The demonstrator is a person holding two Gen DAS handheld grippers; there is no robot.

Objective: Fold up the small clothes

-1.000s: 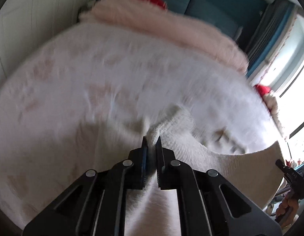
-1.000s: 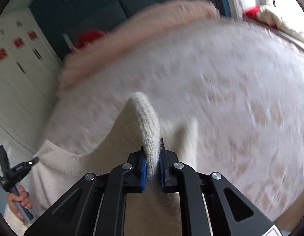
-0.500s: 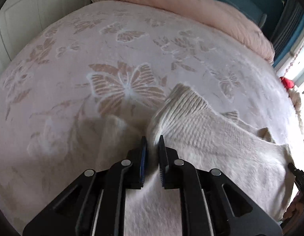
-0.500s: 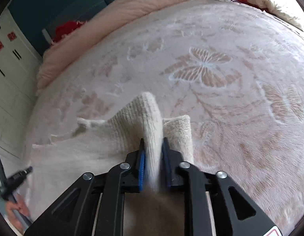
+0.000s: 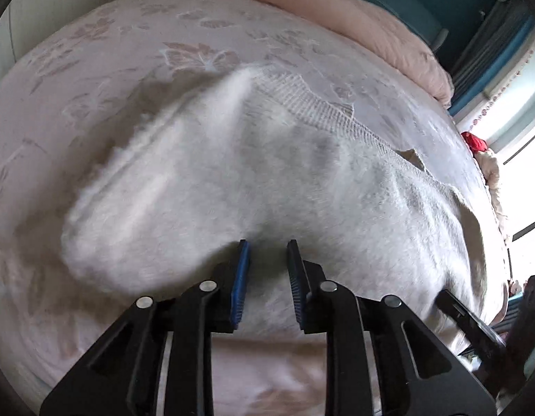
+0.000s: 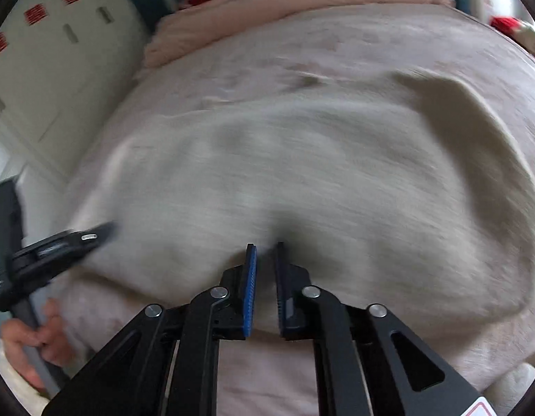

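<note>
A cream knitted sweater (image 5: 233, 180) lies spread across the pink bed cover, with a ribbed edge on its far side and a sleeve bulging at the left. My left gripper (image 5: 265, 253) hovers over its near hem, jaws parted, nothing between them. In the right wrist view the same sweater (image 6: 302, 159) lies flat and blurred, a fold raised at its right. My right gripper (image 6: 265, 253) sits at its near hem with a narrow gap between the jaws and holds nothing. The left gripper (image 6: 90, 237) shows at the left of the right wrist view, held by a hand.
The pink butterfly-pattern bed cover (image 5: 94, 69) fills both views. A rolled pink duvet (image 5: 354, 10) lies along the far edge. White wardrobe doors (image 6: 52, 62) stand to the left, a window and red item (image 5: 475, 142) to the right.
Both grippers were shut on the sweater's edge and holding it up. The sweater has dropped flat on the bed and both grippers have let go and opened.
</note>
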